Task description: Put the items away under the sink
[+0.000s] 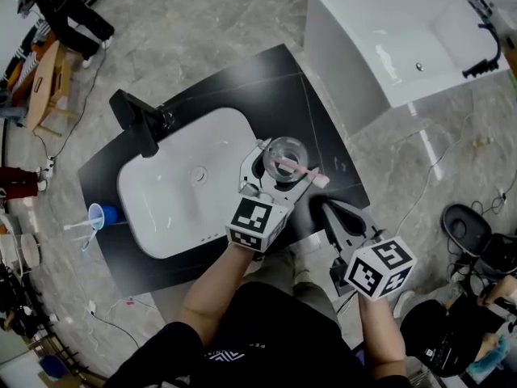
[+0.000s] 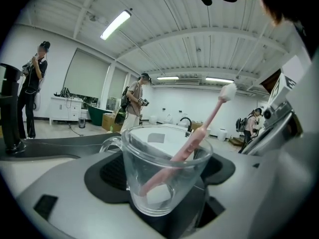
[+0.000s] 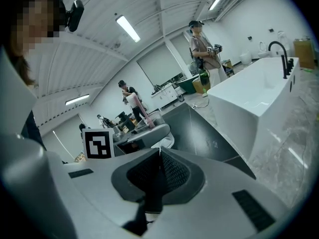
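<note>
A clear glass cup [image 1: 285, 153] with a handle carries a pink toothbrush [image 1: 300, 170] that leans out to the right. My left gripper [image 1: 279, 168] is shut on the cup, over the black counter [image 1: 307, 87] just right of the white sink basin [image 1: 182, 188]. In the left gripper view the cup [image 2: 149, 183] fills the gap between the jaws, and the toothbrush [image 2: 202, 133] slants up to the right. My right gripper [image 1: 329, 210] stays near the counter's front right corner, shut with nothing in it. Its jaws [image 3: 159, 151] meet in the right gripper view.
A black faucet [image 1: 141, 124] stands at the sink's far left. A blue cup [image 1: 103, 215] with a toothbrush sits at the counter's left edge. A white bathtub [image 1: 388, 39] stands to the far right on the marble floor. People stand in the background.
</note>
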Action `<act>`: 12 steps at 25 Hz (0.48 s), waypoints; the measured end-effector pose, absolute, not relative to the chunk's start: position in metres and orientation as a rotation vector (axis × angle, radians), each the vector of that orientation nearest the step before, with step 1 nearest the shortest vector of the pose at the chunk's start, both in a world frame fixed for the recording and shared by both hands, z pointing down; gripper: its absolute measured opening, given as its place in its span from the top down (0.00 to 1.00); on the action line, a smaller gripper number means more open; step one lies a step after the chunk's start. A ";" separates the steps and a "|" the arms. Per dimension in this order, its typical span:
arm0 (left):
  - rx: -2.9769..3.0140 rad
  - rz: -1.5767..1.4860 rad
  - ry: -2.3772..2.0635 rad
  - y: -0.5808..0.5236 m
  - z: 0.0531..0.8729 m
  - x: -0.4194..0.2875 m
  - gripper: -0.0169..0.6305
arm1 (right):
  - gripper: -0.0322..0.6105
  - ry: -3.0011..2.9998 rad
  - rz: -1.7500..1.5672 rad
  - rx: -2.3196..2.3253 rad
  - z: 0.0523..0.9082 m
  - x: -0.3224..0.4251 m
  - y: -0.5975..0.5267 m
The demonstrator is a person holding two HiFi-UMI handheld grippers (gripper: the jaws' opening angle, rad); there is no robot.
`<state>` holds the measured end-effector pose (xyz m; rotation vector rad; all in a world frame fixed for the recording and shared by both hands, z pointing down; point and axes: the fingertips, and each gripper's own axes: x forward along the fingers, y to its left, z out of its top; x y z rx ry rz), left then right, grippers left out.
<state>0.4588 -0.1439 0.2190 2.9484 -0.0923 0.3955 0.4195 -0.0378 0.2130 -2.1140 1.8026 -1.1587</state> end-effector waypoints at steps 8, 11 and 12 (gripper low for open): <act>2.951 0.374 -0.122 -0.108 0.199 0.418 0.34 | 0.89 1.873 -1.106 -2.111 0.197 0.388 -0.005; 2.958 0.376 -0.126 -0.092 0.193 0.402 0.34 | 0.89 1.890 -1.090 -2.103 0.193 0.374 0.011; 2.959 0.373 -0.129 -0.087 0.191 0.397 0.34 | 0.89 1.896 -1.084 -2.104 0.193 0.370 0.016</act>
